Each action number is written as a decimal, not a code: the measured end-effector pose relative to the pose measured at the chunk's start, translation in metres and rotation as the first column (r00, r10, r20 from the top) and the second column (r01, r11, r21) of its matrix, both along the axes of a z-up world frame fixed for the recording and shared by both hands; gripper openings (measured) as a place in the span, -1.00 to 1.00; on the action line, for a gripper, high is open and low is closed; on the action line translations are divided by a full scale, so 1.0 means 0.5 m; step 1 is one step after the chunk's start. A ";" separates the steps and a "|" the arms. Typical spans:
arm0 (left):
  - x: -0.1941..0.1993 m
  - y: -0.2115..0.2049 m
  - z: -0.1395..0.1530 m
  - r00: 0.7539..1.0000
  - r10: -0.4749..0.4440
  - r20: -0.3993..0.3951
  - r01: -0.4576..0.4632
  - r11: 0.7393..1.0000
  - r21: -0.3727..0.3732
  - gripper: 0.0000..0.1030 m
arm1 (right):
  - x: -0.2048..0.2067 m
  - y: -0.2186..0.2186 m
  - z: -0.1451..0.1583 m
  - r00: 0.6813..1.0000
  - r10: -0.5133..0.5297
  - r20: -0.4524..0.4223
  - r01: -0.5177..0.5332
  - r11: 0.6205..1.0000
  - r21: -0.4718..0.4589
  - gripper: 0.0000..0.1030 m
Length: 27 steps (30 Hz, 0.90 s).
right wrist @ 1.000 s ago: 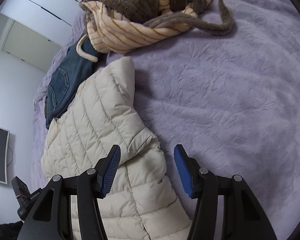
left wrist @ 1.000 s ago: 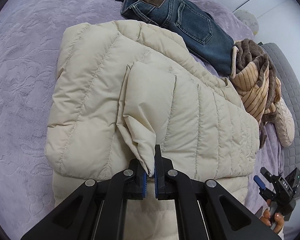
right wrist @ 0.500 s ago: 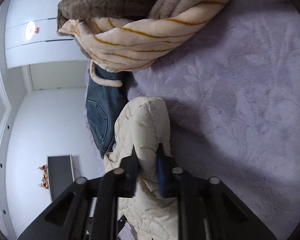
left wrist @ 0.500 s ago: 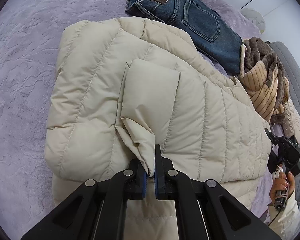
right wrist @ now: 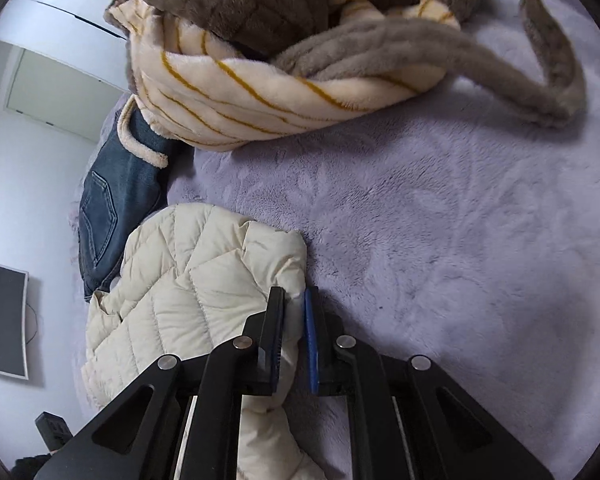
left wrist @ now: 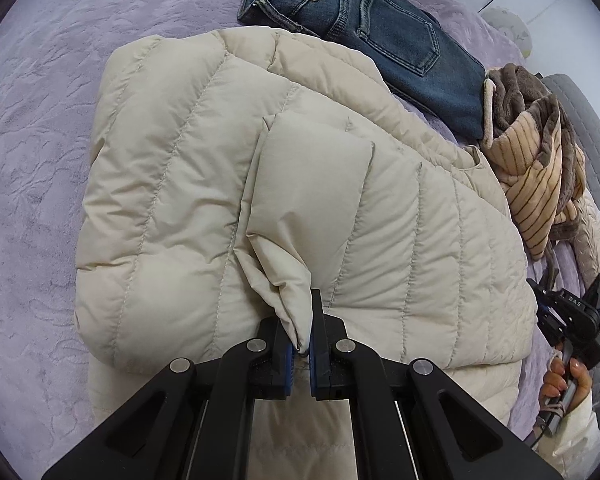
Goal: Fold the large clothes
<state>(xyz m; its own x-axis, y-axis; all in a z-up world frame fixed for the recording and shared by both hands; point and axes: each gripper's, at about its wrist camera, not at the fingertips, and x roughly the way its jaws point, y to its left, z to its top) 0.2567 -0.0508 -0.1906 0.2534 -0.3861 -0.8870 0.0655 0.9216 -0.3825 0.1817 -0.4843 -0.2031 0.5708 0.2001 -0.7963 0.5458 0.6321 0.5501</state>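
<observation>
Your left gripper (left wrist: 305, 320) is clamped tight on a pinched fold of the cream quilted down jacket (left wrist: 204, 184), which lies bunched and partly folded on the lilac plush bedspread (left wrist: 32, 128). Past the jacket's far edge lie blue jeans (left wrist: 384, 28), back pockets up. To their right sits a heap of brown and cream-striped fleece (left wrist: 536, 168), touching the jeans' end. At the right edge of the left view your hand (left wrist: 566, 376) grips the other tool's handle. Your right gripper (right wrist: 296, 300) has its jaws nearly together, pinching the jacket's rounded edge (right wrist: 204, 272) just above the bedspread.
</observation>
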 end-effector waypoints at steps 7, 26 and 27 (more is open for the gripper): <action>0.007 -0.005 -0.001 1.000 0.008 0.006 -0.008 1.000 0.005 -0.87 | -0.077 0.076 0.065 0.990 0.119 0.072 -0.124 0.990 0.070 -0.81; 0.006 0.044 0.069 0.995 -0.023 0.100 0.008 0.988 0.152 -0.87 | -0.043 0.147 -0.022 0.977 0.196 -0.078 -0.200 0.979 -0.047 -0.83; 0.003 0.053 0.071 0.994 -0.017 0.106 -0.002 0.985 0.173 -0.87 | -0.043 0.149 -0.021 0.978 0.194 -0.079 -0.199 0.979 -0.049 -0.83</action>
<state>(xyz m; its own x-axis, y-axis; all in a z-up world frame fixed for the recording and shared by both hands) 0.2584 -0.0244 -0.1552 0.3476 -0.2322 -0.9085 0.1046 0.9724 -0.2085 0.1601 -0.4098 -0.2139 0.4645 0.2562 -0.8477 0.4453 0.7598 0.4737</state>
